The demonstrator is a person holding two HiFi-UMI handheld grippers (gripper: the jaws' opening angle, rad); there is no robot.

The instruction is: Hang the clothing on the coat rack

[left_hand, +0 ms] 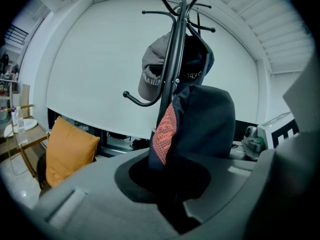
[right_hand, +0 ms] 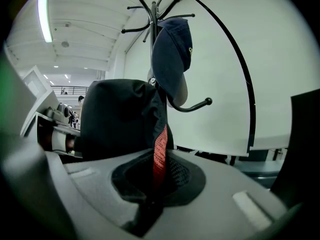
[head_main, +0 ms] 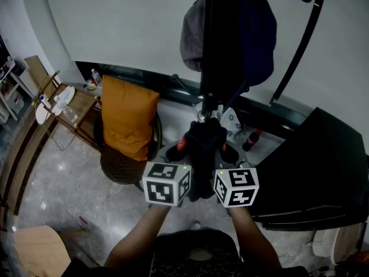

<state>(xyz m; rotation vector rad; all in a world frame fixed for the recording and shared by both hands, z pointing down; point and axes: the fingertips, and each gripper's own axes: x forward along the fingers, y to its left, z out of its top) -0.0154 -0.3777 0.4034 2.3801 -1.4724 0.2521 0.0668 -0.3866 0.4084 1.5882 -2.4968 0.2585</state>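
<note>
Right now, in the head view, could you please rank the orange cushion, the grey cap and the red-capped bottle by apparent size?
1. orange cushion
2. grey cap, partly behind the rack pole
3. red-capped bottle

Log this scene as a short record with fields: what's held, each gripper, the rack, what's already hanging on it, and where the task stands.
held item: dark fabric garment with red mesh trim
left gripper: shut on the garment
right gripper: shut on the garment
target: black metal coat rack, directly ahead of the garment
already on rack: grey cap, navy cap
status: garment not yet on a hook
</note>
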